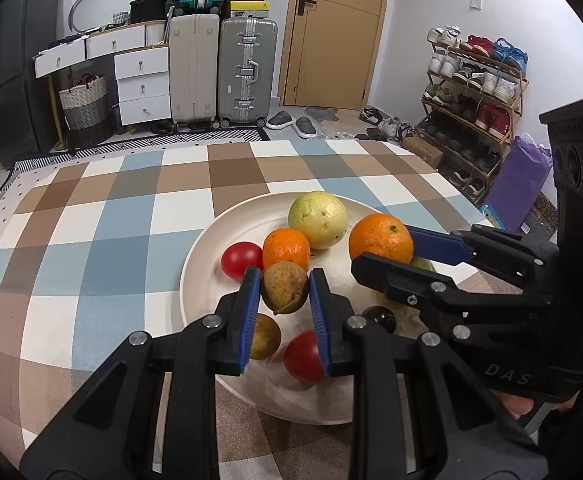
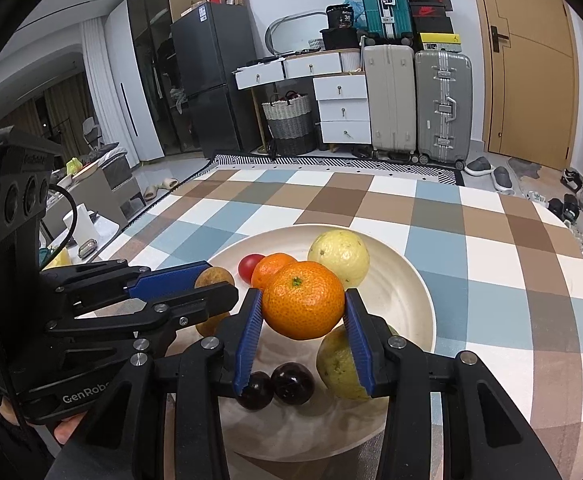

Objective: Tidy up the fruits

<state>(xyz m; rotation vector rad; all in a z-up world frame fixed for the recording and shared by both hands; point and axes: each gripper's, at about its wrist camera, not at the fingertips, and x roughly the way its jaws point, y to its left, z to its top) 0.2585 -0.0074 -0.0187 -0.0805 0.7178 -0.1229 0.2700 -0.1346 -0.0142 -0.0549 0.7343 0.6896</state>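
Observation:
A cream plate on the checked tablecloth holds several fruits. My left gripper is shut on a brown round fruit over the plate's near left part. Beside it lie an orange, a red tomato and a pale green guava. Under the fingers lie another brown fruit and a second tomato. My right gripper is shut on a larger orange above the plate. Below it lie a second guava and two dark plums.
The checked tablecloth stretches left of the plate and behind it. The two grippers stand close together over the plate, the left gripper just left of the right one. Suitcases, white drawers and a shoe rack stand beyond the table.

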